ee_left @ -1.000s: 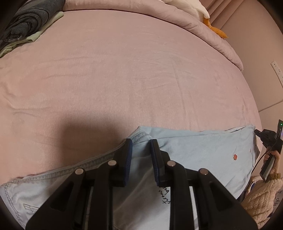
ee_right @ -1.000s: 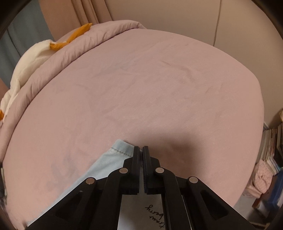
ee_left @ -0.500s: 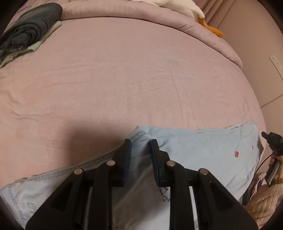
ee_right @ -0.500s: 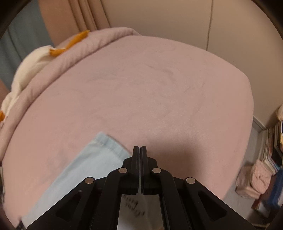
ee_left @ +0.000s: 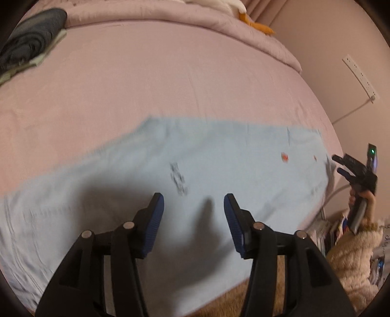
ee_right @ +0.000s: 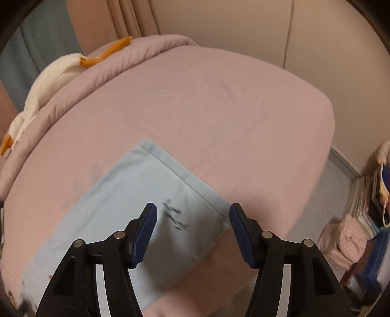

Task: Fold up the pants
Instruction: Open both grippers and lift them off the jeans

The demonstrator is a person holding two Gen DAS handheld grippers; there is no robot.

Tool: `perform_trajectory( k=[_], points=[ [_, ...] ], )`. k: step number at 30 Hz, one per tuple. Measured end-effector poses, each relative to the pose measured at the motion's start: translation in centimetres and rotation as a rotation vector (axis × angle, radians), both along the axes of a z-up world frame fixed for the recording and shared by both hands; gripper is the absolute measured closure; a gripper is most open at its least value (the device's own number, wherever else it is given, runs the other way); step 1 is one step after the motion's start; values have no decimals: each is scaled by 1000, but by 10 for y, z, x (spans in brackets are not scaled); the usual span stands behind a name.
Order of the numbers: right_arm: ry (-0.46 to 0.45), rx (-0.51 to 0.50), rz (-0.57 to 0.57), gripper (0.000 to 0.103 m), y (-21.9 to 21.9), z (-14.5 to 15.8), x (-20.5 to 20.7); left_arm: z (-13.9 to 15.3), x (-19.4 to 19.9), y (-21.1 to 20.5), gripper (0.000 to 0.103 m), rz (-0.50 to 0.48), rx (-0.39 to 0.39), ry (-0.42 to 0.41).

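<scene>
Light blue pants (ee_left: 207, 156) lie flat across the near part of a pink bed (ee_left: 146, 85), with dark lettering and small red marks on the fabric. My left gripper (ee_left: 193, 202) is open and empty just above them. In the right wrist view the pants' hem end (ee_right: 146, 190) lies flat near the bed's front edge. My right gripper (ee_right: 193, 212) is open and empty above that end. It also shows at the far right of the left wrist view (ee_left: 341, 164), beside the pants' edge.
A rolled pink duvet (ee_left: 195, 22) and a white and orange plush toy (ee_right: 53, 73) lie at the bed's far side. Dark folded clothes (ee_left: 26, 46) sit at the far left. Books and bags (ee_right: 360, 219) stand on the floor to the right.
Both grippers have opened and let go of the pants. The pants now lie spread flat on the bed, and both grippers have pulled back a little.
</scene>
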State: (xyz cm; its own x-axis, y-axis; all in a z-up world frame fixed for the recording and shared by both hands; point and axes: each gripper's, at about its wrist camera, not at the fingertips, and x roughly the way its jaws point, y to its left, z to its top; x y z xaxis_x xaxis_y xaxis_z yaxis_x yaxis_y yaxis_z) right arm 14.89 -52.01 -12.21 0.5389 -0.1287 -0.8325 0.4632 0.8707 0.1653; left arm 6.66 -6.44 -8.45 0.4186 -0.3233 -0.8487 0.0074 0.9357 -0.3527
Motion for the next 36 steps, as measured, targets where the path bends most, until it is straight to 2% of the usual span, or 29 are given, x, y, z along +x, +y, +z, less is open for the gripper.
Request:
perform_trajectory(
  k=[2,3,4,6,7,11,15,18,24,27,29,30,31,32,33,34,36],
  points=[
    [19,22,-13,42,-4,-6,-3,-9,-7,-3,54,-17,-8,31],
    [22,30,-16,46,-6,-8,-4,-14,-10,-3,54,-18,-3,41],
    [25,45,-11,66,-7,-12,-4,-17,-12,-4,54,-14,5,45],
    [39,36,-21,93,-8,-16,-4,-18,-10,-5,56,-6,21,45],
    [20,41,-28,95,-10,-13,-6,-17,-10,-5,56,-1,22,48],
    [-34,35,-46,98,-10,2,-14,-20,-12,-3,60,21,28,65],
    [30,-6,-43,99,-7,-14,-6,-20,-13,-11,60,19,51,54],
    [40,-14,-48,99,-3,-26,-5,-21,-14,-9,60,21,41,56],
    [59,-32,-58,99,-2,-23,-4,-21,-15,-5,59,28,24,60],
    [54,-8,-67,99,-5,-18,-6,-12,-17,-2,59,14,21,61],
    [44,5,-70,99,-6,-14,-11,-4,-21,-2,56,-4,2,41],
    [35,10,-66,93,-6,-10,-14,1,-23,-4,45,-16,-3,20],
    [22,17,-64,79,-7,-6,-19,5,-26,-6,32,-28,-2,0],
    [7,26,-65,66,-7,-2,-23,8,-27,-8,29,-35,-2,-14],
    [-13,43,-72,41,-9,1,-28,9,-28,-8,30,-39,-5,-20],
    [-30,59,-78,33,-10,2,-32,7,-27,-9,30,-40,-11,-11],
    [-63,116,-64,32,-12,4,-36,-1,-27,-9,30,-42,-31,23]
  ],
)
